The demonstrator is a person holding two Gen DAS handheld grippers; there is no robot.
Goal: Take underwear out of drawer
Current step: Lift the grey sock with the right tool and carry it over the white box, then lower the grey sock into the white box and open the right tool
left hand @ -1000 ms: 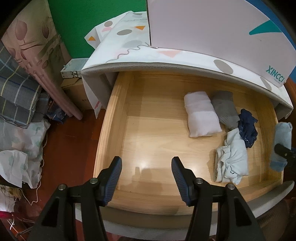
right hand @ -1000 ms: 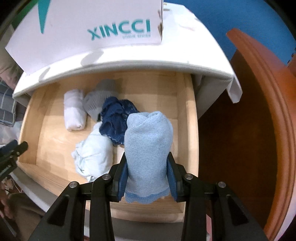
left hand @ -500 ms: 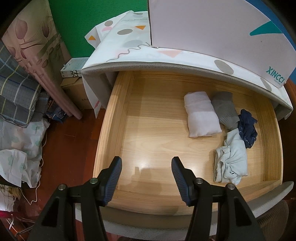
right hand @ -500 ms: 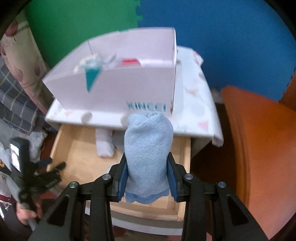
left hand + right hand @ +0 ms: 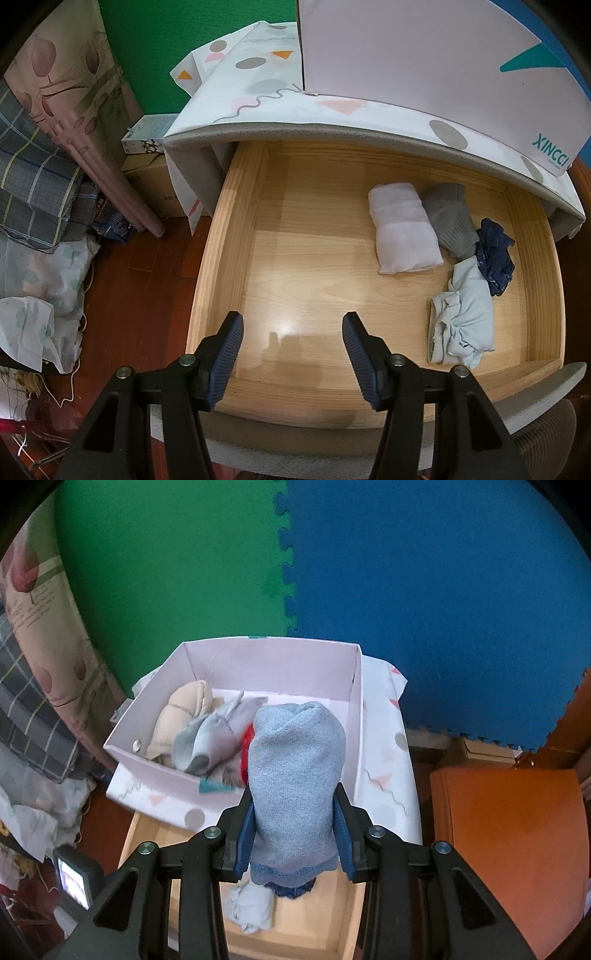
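— So what is the right tool [image 5: 293,825] gripping?

— It is clamping a rolled blue knit [image 5: 295,775], soft and ribbed, standing upright between the ridged blue pads and sitting in front of the pale box [image 5: 354,716].

— And what is lying in that box?

— A beige padded piece [image 5: 181,716], a crumpled grey one [image 5: 221,734] and a bit of red are lying inside the smooth card walls.

— What is the left tool [image 5: 292,354] doing?

— It is hanging with its jaws apart and nothing between them, over the bare glossy wood of the drawer [image 5: 236,229].

— What is sitting in the drawer?

— A white roll [image 5: 402,232] is touching a grey knit roll [image 5: 448,221]; a navy crumple [image 5: 495,254] and a pale blue wrinkled heap [image 5: 465,317] are lying just beside them.
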